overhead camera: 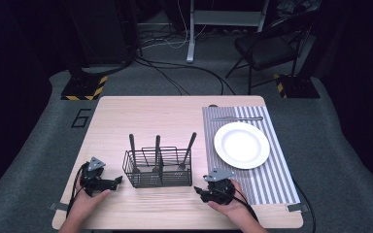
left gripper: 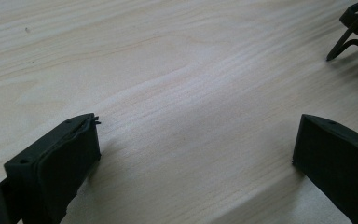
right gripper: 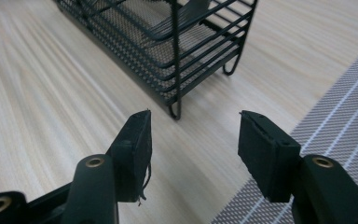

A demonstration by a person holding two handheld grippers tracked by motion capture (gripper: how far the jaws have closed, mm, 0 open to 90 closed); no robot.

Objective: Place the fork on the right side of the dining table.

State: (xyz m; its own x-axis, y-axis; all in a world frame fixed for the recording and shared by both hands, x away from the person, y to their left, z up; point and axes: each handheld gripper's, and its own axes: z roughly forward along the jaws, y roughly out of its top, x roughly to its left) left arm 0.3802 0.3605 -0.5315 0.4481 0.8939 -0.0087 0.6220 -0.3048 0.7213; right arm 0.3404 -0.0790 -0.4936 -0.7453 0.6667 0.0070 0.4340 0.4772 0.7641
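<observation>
Both your grippers rest near a wire caddy (overhead camera: 158, 168) holding three utensils, with nothing grasped.

Taking the caddy as the landmark: it stands mid-table, and three dark handles (overhead camera: 157, 145) stick up from it, so none has been taken out yet. To its right lies a striped mat (overhead camera: 272, 182) with a white plate (overhead camera: 242, 145) on it, and one utensil (overhead camera: 237, 118) already lies on the mat beyond the plate. Your left gripper (overhead camera: 119, 180) sits just left of the caddy, jaws spread wide over bare wood (left gripper: 177, 93). Your right gripper (overhead camera: 198, 191) sits at the caddy's near right corner (right gripper: 175, 109), jaws half parted and empty, pointing at that corner. Judging by this, the place setting looks barely begun: one piece laid, three left to move.
</observation>
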